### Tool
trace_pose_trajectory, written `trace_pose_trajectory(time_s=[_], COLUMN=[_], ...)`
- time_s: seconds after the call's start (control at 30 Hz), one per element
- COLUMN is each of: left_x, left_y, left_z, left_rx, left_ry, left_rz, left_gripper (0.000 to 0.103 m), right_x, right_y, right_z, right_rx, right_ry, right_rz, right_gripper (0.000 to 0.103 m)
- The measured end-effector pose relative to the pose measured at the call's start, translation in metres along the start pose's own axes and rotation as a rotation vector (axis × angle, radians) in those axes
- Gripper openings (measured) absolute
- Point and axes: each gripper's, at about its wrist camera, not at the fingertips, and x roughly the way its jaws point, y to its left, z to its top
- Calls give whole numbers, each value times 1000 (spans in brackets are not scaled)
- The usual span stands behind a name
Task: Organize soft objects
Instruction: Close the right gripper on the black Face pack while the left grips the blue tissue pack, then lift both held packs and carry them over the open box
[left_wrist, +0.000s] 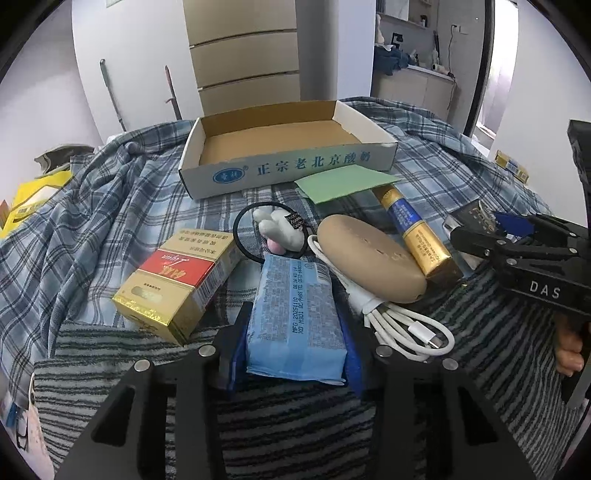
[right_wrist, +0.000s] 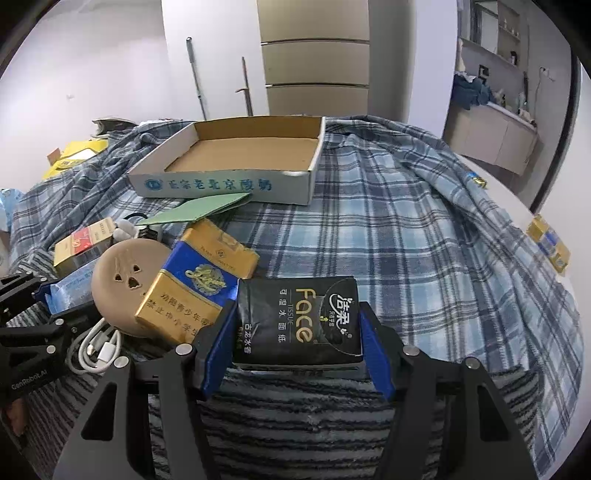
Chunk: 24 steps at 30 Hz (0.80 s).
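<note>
Left wrist view shows the left claw (left_wrist: 295, 343) clamped on a light blue tissue pack (left_wrist: 295, 317), low over the striped blanket (left_wrist: 295, 424), with a red-and-gold cigarette box (left_wrist: 177, 284) to its left and a coiled white cable (left_wrist: 399, 325) to its right. Right wrist view shows the right claw (right_wrist: 299, 339) gripping a black Face tissue pack (right_wrist: 299, 321). Farther back, the open cardboard tray (right_wrist: 221, 184) sits on the plaid cloth (right_wrist: 406, 229).

left tool (left_wrist: 295, 332): clamped, low | right tool (right_wrist: 299, 332): clamped, low
</note>
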Motion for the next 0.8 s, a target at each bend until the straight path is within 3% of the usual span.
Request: trace_pose_trajectory(time_s=[0.23, 0.5, 0.6, 0.8], left_x=[-12, -56, -71, -108], left_y=[1, 11, 19, 31], left_z=[-1, -4, -1, 22], left_rx=[-12, -32, -46, -52], left_ry=[-47, -151, -176, -312], left_rz=[-2, 8, -1, -3], left_gripper=[44, 44, 44, 44], right_x=[-3, -10, -29, -99], right_y=[-1, -5, 1, 17], right_z=[-1, 0, 2, 27], right_rx=[9, 31, 17, 28], right_ry=[-18, -43, -101, -291], right_rz=[4, -8, -50, -6], right_gripper=[62, 62, 62, 62])
